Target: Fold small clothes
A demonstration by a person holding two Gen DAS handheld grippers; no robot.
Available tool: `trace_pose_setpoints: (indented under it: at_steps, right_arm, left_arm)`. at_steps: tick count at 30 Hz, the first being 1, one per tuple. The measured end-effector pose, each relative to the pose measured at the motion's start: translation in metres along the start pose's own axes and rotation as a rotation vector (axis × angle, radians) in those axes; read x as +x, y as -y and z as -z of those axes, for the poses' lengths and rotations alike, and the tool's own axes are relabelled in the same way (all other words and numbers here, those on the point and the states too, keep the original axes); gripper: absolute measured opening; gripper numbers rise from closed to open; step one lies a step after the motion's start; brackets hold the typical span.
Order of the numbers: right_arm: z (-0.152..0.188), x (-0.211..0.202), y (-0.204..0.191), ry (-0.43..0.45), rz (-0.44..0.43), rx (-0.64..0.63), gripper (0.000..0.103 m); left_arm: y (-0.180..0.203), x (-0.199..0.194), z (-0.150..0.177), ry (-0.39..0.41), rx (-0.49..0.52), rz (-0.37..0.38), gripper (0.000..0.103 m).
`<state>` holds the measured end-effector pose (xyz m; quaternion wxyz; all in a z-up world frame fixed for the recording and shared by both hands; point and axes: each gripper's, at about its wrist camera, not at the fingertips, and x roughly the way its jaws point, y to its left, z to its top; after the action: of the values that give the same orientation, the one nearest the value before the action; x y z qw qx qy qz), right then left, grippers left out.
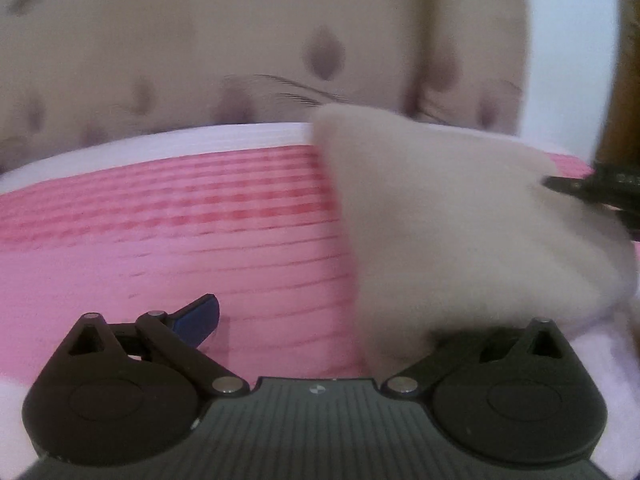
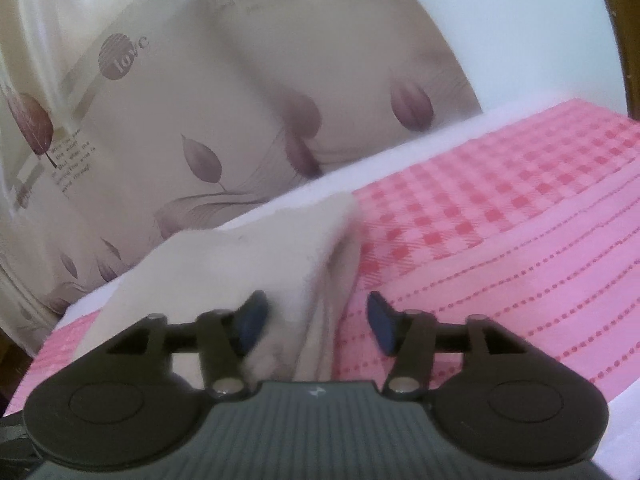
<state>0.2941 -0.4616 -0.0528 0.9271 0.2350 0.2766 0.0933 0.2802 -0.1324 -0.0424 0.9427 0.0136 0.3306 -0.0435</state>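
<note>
A: Entry, bedside. The small beige soft-knit garment (image 2: 256,248) lies bunched on the pink checked and dotted bedsheet (image 2: 500,216), near the far edge of the bed, with the cream leaf-print curtain (image 2: 168,112) hanging behind it.

B: State of the right tongs (image 2: 316,324)?

A: Jaws stand apart at a middling width. The left blue pad (image 2: 252,326) touches or nearly touches a ridge of the cloth; the right pad sits clear over bare sheet. A fold of fabric lies between them, but nothing is pinched.

B: And the left tongs (image 1: 320,316)?

A: Only one blue finger (image 1: 198,318) shows, out at the left. The other side is hidden under the cloth (image 1: 460,232), which drapes over that half of the frame. I cannot tell whether they grip anything. The view is blurred.

B: How do you expect the garment to handle?

A: My judgement: light and limp, with no stiffness. It slumps into peaks wherever it is lifted, and a raised corner stands up at the far side. It looks fuzzy rather than slick, so the pads should hold it, though it may drag against the sheet.

B: Where to take hold?

A: At an edge or corner, through a single layer if possible. The peaked corner or the ridge beside the right tongs looks most reachable. A pinch in the bunched middle would likely gather several layers and spoil the fold.
</note>
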Motion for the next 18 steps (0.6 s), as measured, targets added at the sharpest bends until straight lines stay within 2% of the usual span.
trace_pose_setpoints:
  at_steps: [3,4,5,8,11,12,15,17,18]
  right_arm:
    - [0.000,0.004,-0.002,-0.014,0.009,-0.014,0.066]
    - [0.000,0.005,-0.005,-0.020,0.012,-0.035,0.070]
    - [0.001,0.005,-0.009,-0.023,0.021,-0.058,0.071]
    - [0.002,0.007,-0.015,-0.022,0.049,-0.097,0.073]
    - [-0.003,0.000,-0.005,-0.018,0.022,-0.034,0.074]
    - [-0.004,-0.010,0.002,0.016,0.002,0.003,0.074]
    - [-0.005,-0.049,0.014,0.128,-0.061,0.055,0.075]
    - [-0.003,-0.072,0.015,0.142,-0.109,0.054,0.074]
    - [-0.001,-0.081,0.014,0.133,-0.133,0.050,0.074]
  left_arm:
    - [-0.028,-0.009,0.011,-0.034,-0.114,0.004,0.103]
    - [-0.030,-0.012,0.012,-0.022,-0.122,-0.008,0.103]
    - [-0.030,-0.014,0.013,-0.015,-0.113,-0.020,0.103]
    - [-0.025,-0.018,0.015,-0.017,-0.078,0.009,0.103]
    - [-0.025,-0.034,0.017,-0.008,-0.081,0.058,0.103]
    - [-0.028,-0.043,0.017,0.010,-0.089,0.072,0.103]
    - [-0.038,-0.069,0.010,0.146,-0.135,0.093,0.103]
    - [-0.044,-0.077,-0.002,0.229,-0.156,0.118,0.103]
    - [-0.043,-0.073,-0.011,0.238,-0.140,0.142,0.103]
